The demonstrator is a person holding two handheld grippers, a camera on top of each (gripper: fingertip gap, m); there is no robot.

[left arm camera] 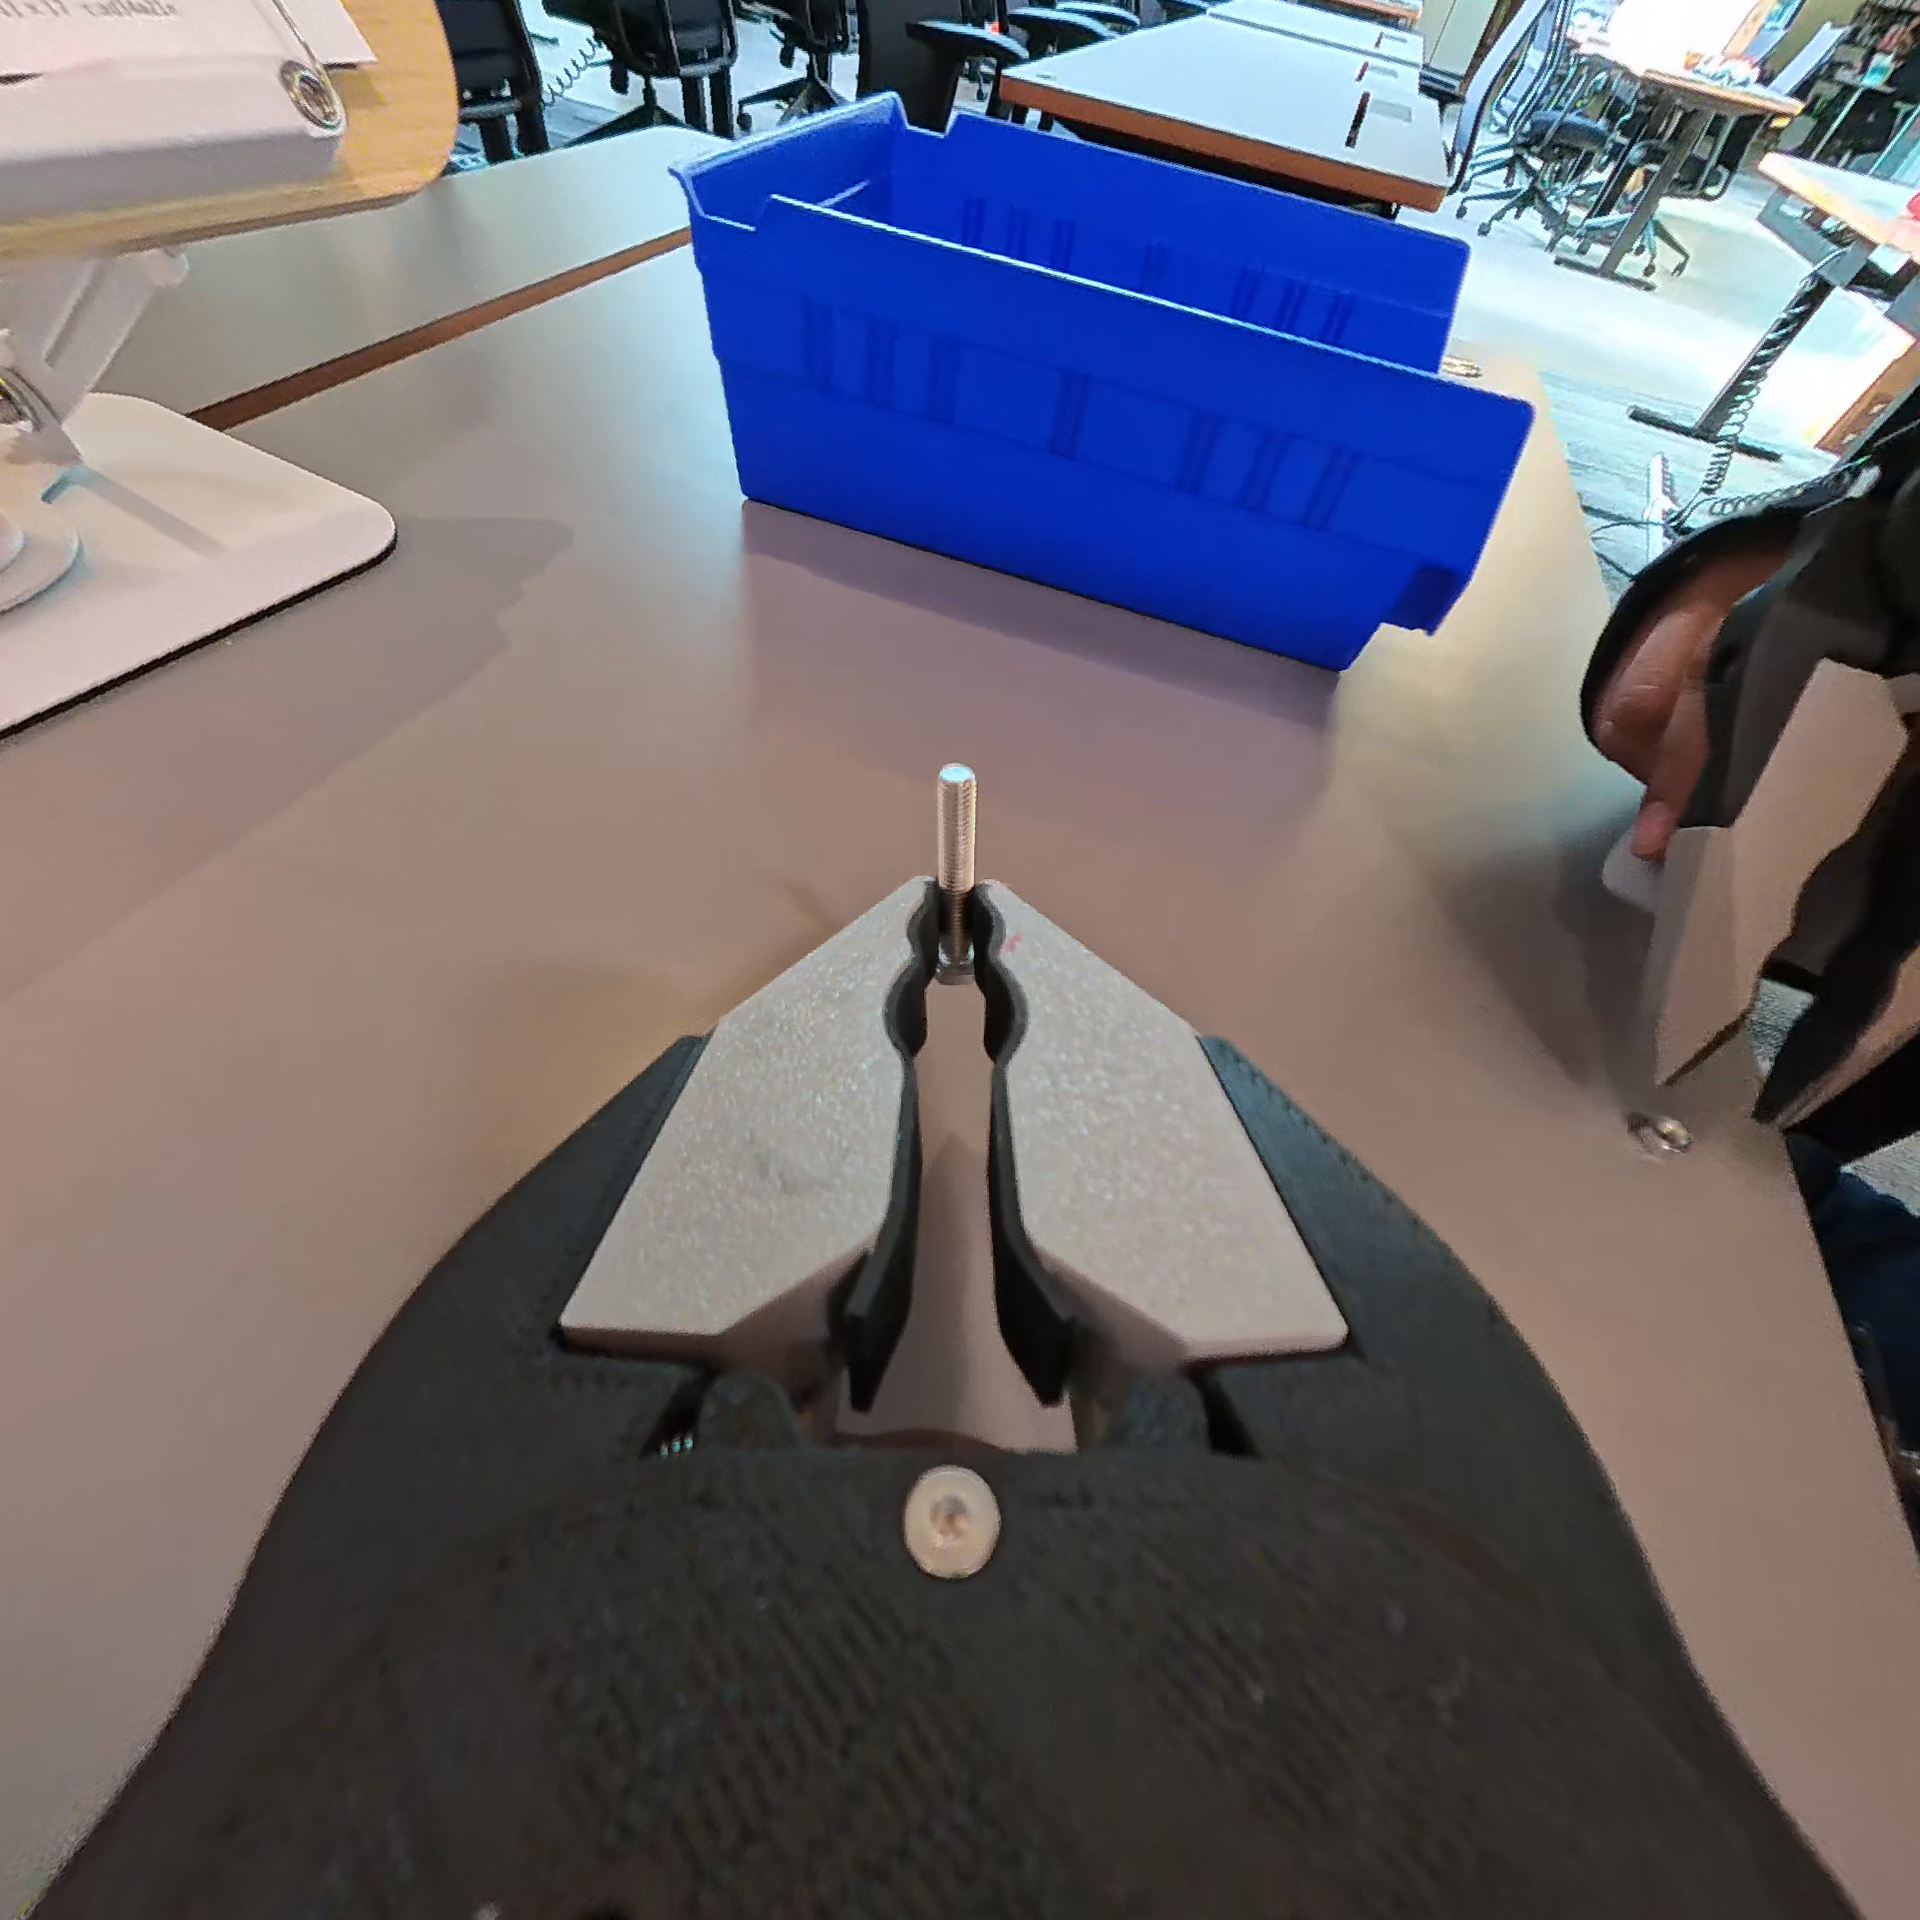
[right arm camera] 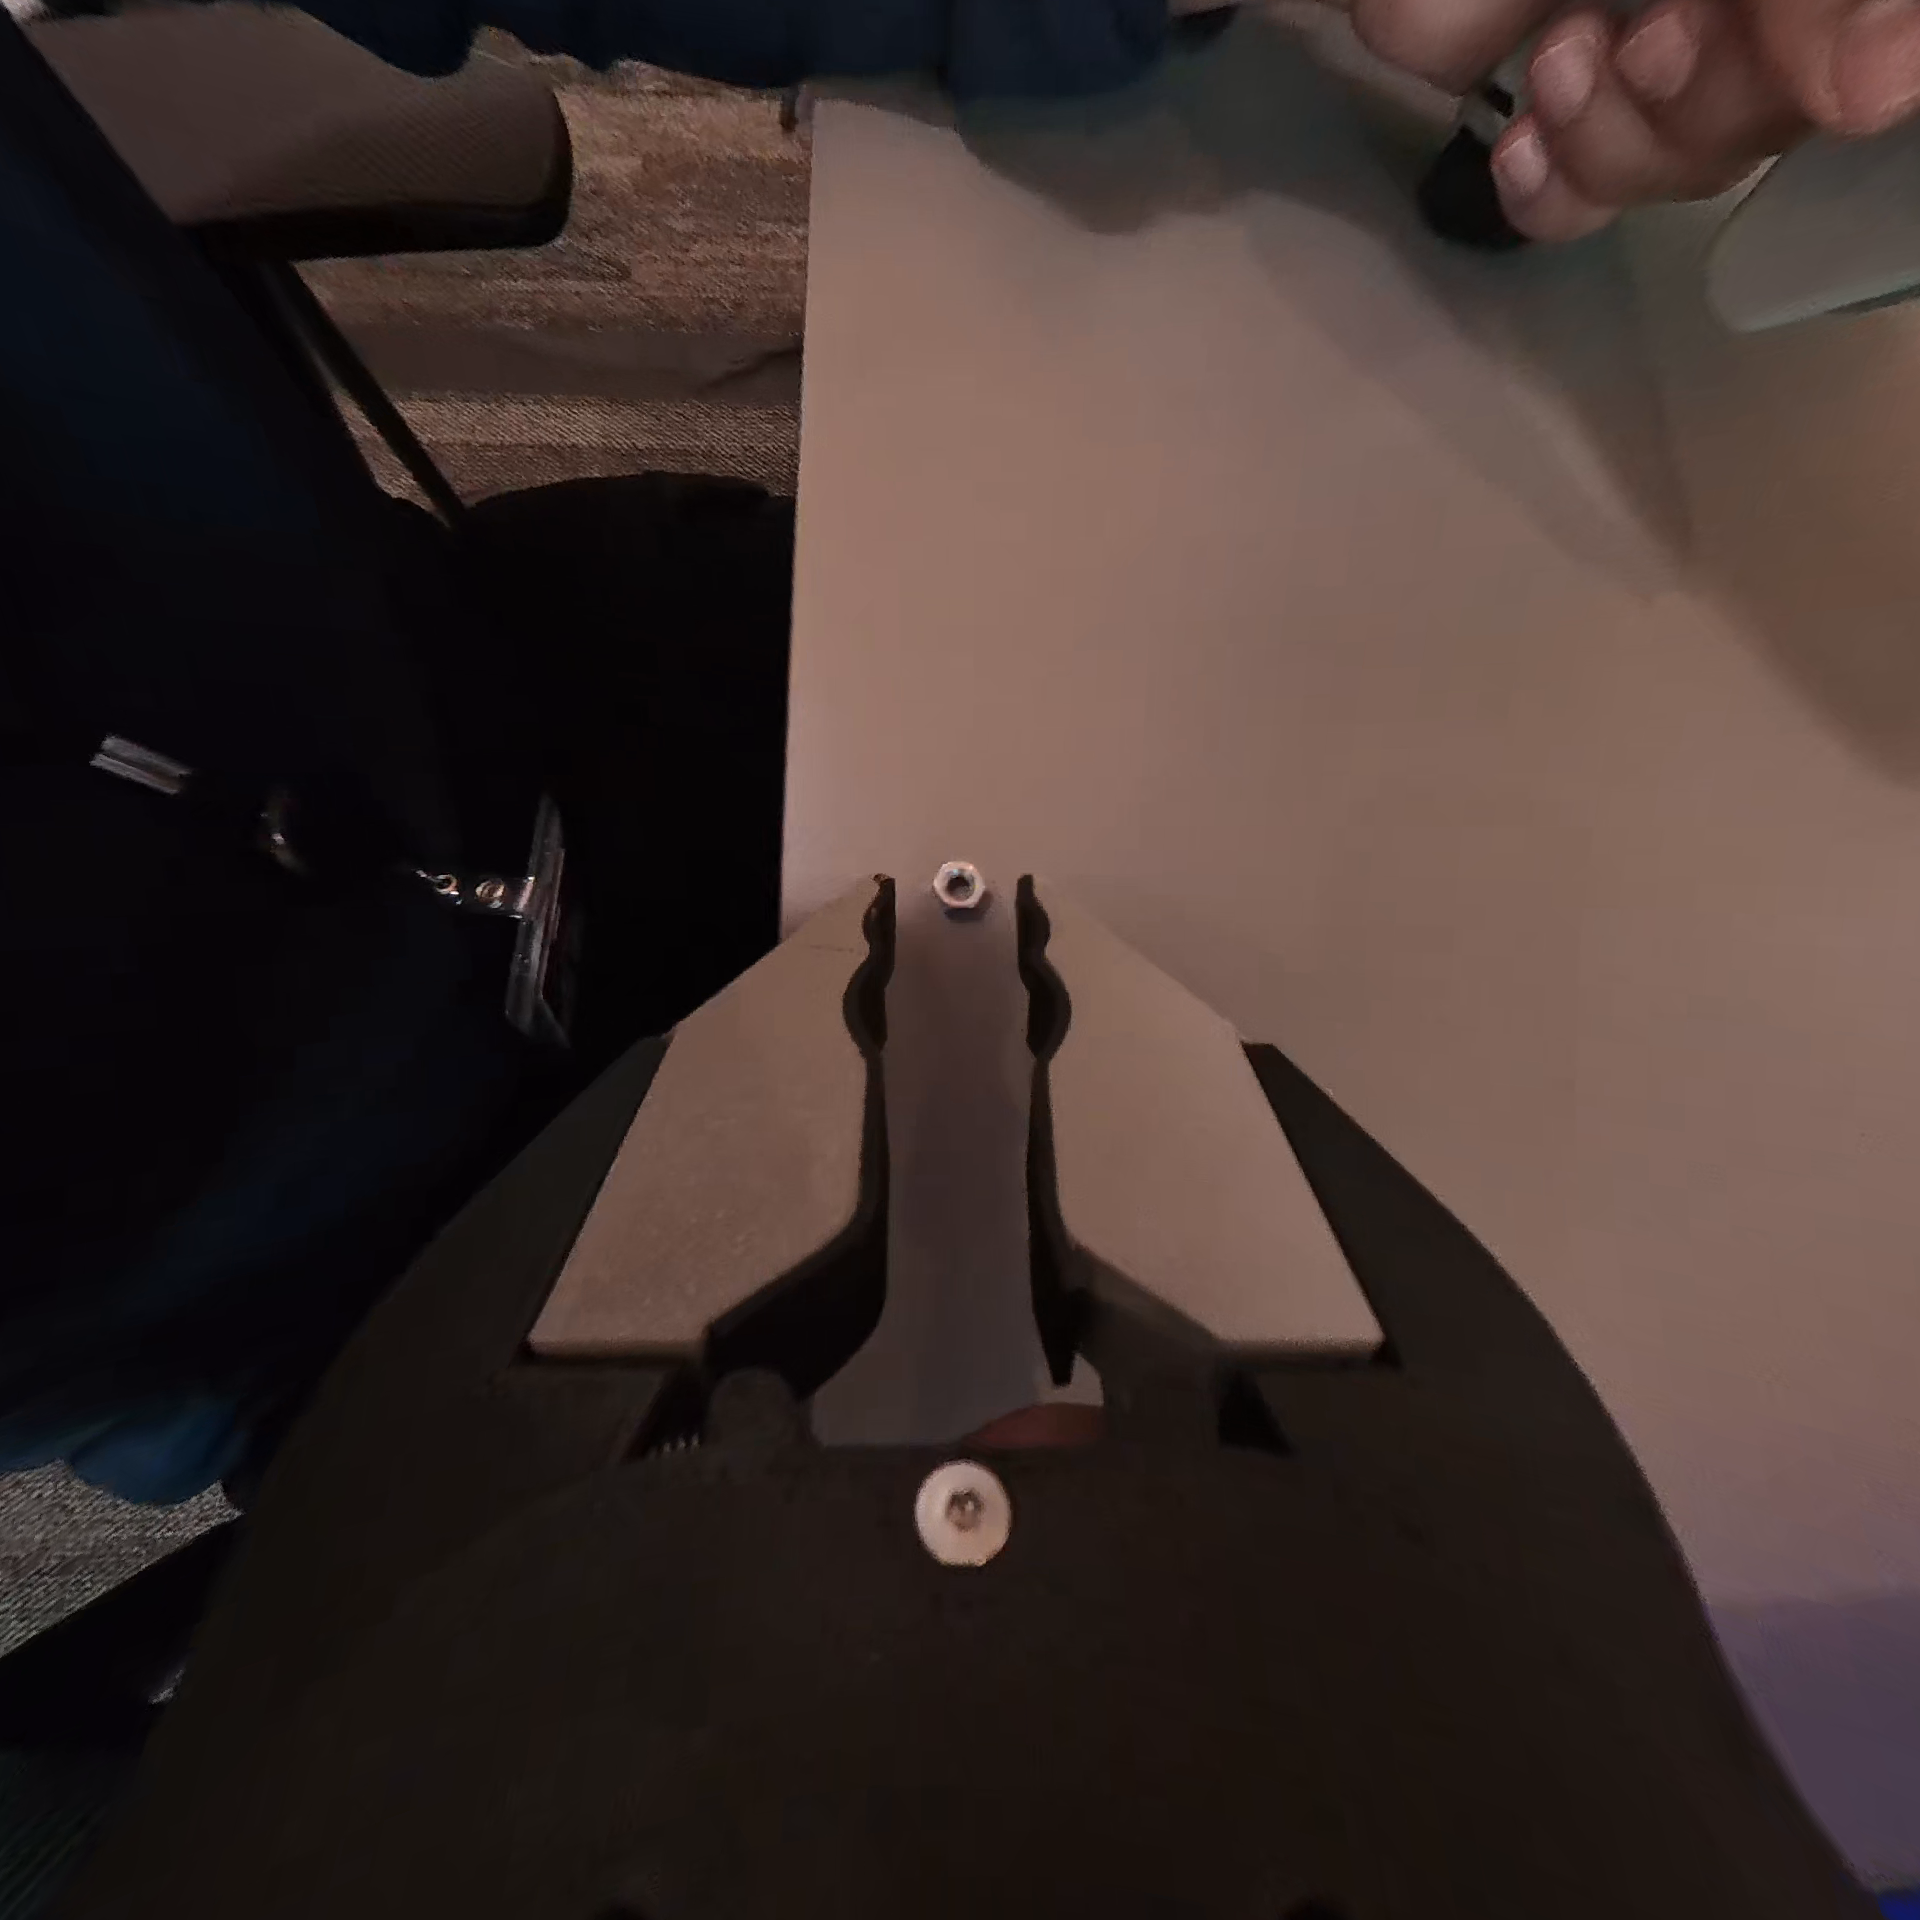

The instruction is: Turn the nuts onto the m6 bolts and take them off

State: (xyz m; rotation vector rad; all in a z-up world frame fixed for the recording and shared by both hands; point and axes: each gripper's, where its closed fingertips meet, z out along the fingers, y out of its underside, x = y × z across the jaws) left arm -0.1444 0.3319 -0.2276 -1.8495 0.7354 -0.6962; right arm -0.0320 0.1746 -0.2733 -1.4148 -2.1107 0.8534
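Two grippers are recorded. The left gripper (left arm camera: 957,899) is closed on a slim silver threaded bolt (left arm camera: 955,826); the shank is pinched just above the head, which sits behind the fingertips, and the long axis runs forward along the fingers with the threaded end free. It is held over the middle of the grey tabletop (left arm camera: 520,831), short of the blue plastic bin (left arm camera: 1091,416) standing toward the far edge.

The right gripper (right arm camera: 951,904) is parted to a moderate gap and holds nothing. A small silver hex nut (right arm camera: 952,888) lies flat on the tabletop, bore upward, close to the edge seen at left in the right wrist view. It is centred between the two fingertips, level with their ends; contact with either pad is not seen, though the dim view leaves this slightly uncertain.

Judgement: the nut pick-up is in hand. The coming move turns on that centring, so the jaws need only close. The right gripper is nearer the nut.
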